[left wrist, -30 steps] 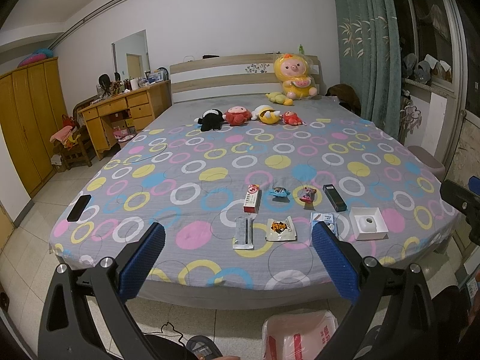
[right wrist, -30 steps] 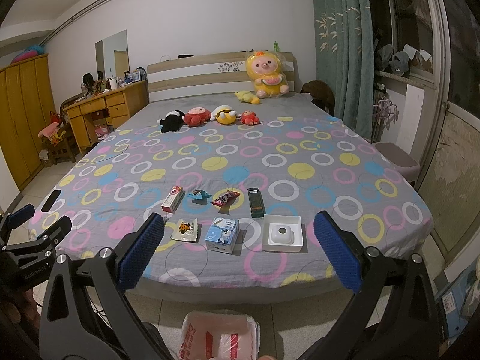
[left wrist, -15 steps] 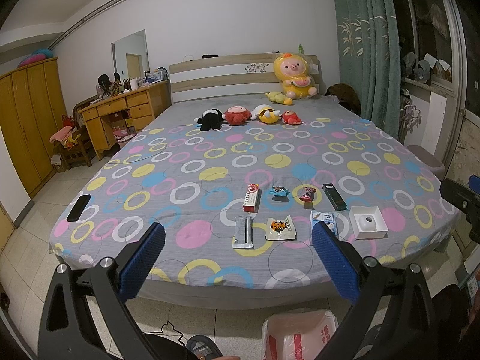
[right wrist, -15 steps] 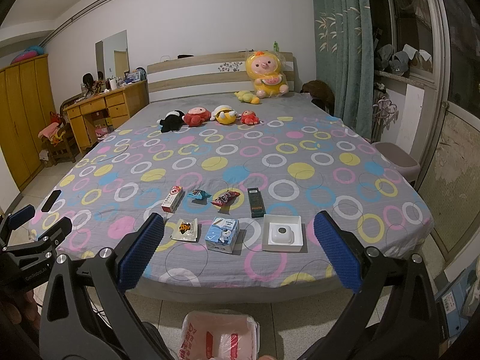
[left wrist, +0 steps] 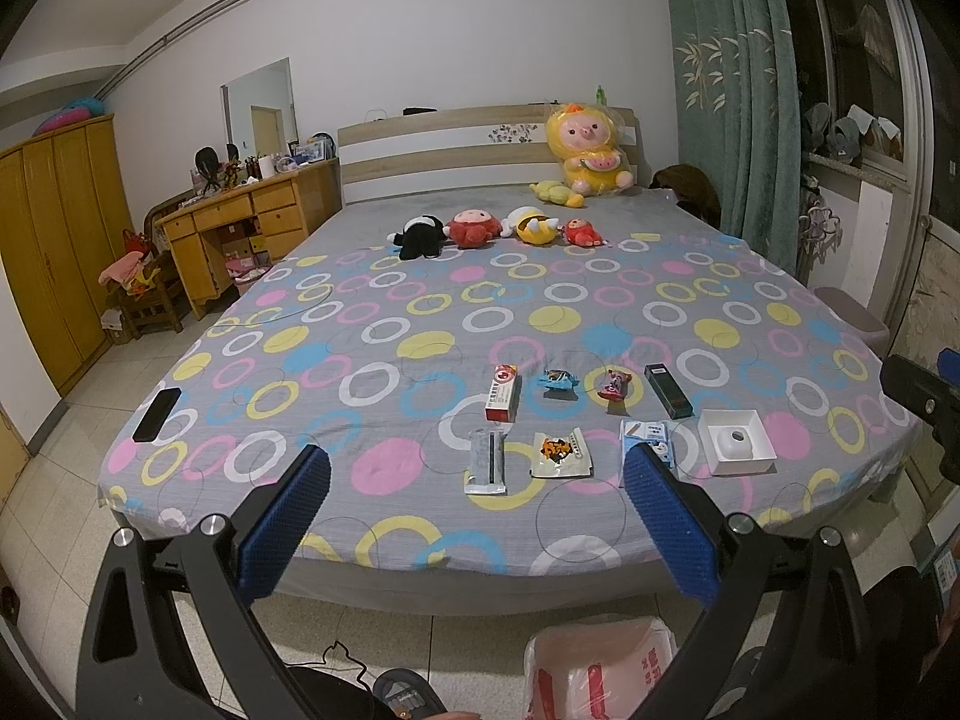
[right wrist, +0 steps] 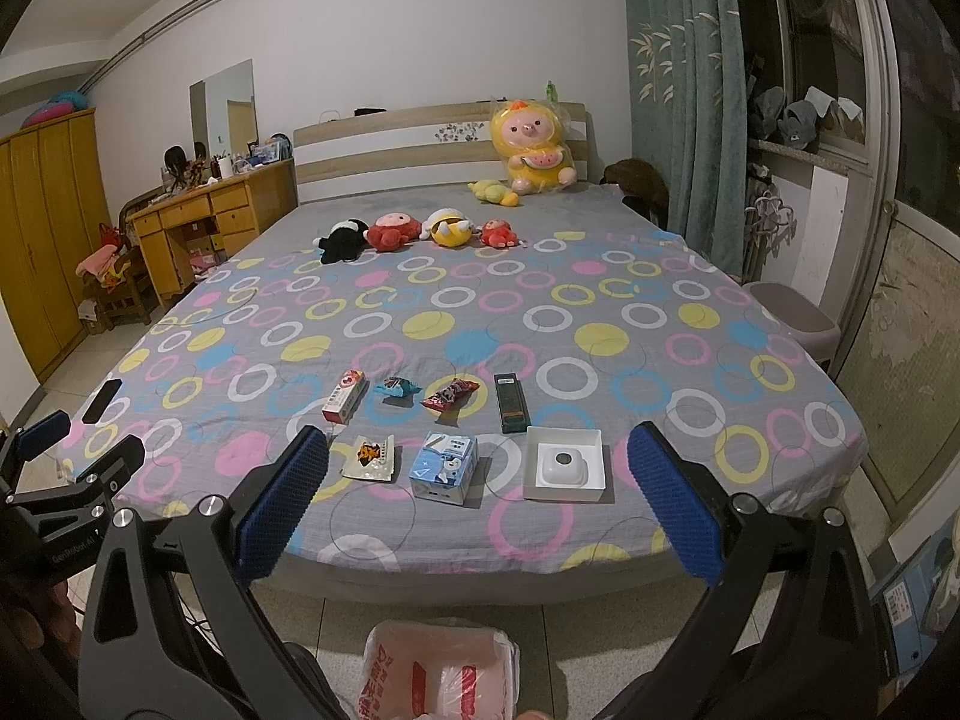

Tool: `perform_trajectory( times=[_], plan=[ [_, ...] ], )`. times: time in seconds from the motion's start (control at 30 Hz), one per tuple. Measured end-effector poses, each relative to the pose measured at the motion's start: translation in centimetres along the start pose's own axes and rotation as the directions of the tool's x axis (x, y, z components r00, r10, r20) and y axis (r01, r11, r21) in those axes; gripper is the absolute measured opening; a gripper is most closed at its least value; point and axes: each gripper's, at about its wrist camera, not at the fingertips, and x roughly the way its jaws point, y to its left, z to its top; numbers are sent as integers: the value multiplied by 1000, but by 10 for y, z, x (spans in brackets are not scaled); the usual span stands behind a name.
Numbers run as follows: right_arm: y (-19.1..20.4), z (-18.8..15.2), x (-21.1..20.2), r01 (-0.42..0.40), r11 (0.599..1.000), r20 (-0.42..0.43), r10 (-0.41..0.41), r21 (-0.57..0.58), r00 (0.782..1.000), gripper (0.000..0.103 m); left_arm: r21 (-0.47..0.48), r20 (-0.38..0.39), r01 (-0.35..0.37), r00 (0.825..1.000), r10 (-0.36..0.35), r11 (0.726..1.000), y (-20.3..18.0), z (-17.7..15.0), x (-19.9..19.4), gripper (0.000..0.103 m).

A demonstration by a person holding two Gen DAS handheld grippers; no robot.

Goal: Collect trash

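Note:
Small items lie near the bed's front edge: a red-and-white box, a blue wrapper, a red wrapper, a dark flat box, a grey sachet, a white-orange packet, a blue carton and a white open box. A white-and-red plastic bag stands open on the floor below. My left gripper and right gripper are both open and empty, held in front of the bed, short of the items.
The bed has a ringed grey cover. Several plush toys lie at its far end. A black phone lies at the left corner. A wooden desk and wardrobe stand left; a curtain hangs right.

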Motion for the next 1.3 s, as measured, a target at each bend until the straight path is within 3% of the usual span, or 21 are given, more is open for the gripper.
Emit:
perform_trajectory(
  times=[0.77, 0.87, 1.07, 1.17, 1.3],
  plan=[
    [0, 6, -4, 7, 1000, -1, -7, -1, 1000, 98, 2, 0, 3, 1000, -3, 1000, -1, 2, 2, 96],
    [-15, -2, 4, 6, 1000, -6, -6, 1, 1000, 98, 11, -12, 10, 1000, -10, 1000, -2, 6, 5, 96],
    [-48, -5, 36, -4, 998, -58, 7, 59, 998, 98, 22, -78, 41, 996, -39, 999, 2, -1, 57, 96],
    [-63, -1, 64, 82, 995, -91, -77, 58, 993, 98, 21, -117, 52, 992, -50, 998, 4, 3, 93, 96],
    [-87, -2, 106, 95, 990, -170, -77, 105, 982, 98, 17, -182, 47, 982, -44, 999, 4, 2, 153, 96]
  ],
)
